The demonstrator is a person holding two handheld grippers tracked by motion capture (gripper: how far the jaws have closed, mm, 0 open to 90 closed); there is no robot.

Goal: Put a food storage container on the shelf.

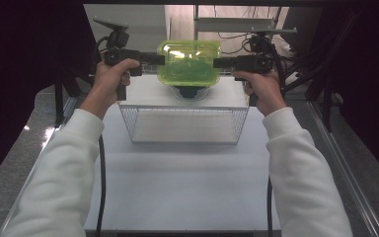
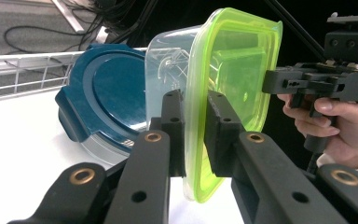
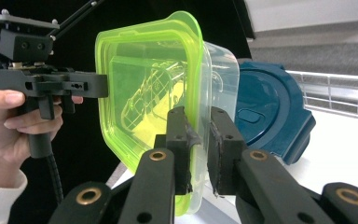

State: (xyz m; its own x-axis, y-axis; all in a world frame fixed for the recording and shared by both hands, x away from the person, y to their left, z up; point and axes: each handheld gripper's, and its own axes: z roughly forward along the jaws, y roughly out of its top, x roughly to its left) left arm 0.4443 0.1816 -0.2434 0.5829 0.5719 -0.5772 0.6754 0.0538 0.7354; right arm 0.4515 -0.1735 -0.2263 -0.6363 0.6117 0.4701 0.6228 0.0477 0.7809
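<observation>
A clear plastic container with a yellow-green lid (image 1: 190,61) hangs in the air above the far end of the table, held between both grippers. My left gripper (image 1: 160,59) is shut on its left rim, and in the left gripper view the pads (image 2: 175,116) pinch the lid's edge (image 2: 233,70). My right gripper (image 1: 217,62) is shut on the opposite rim, its jaws clamped over lid (image 3: 140,93) and clear tub (image 3: 221,70). Each gripper view shows the container tipped on edge and the other gripper gripping the far side (image 2: 272,81) (image 3: 100,86).
A second container with a dark blue lid (image 1: 190,91) (image 2: 107,98) (image 3: 265,116) sits on the white table just below and behind the held one. A white wire basket (image 1: 128,123) stands in front of it at mid-table. Dark frame posts and cables flank the table.
</observation>
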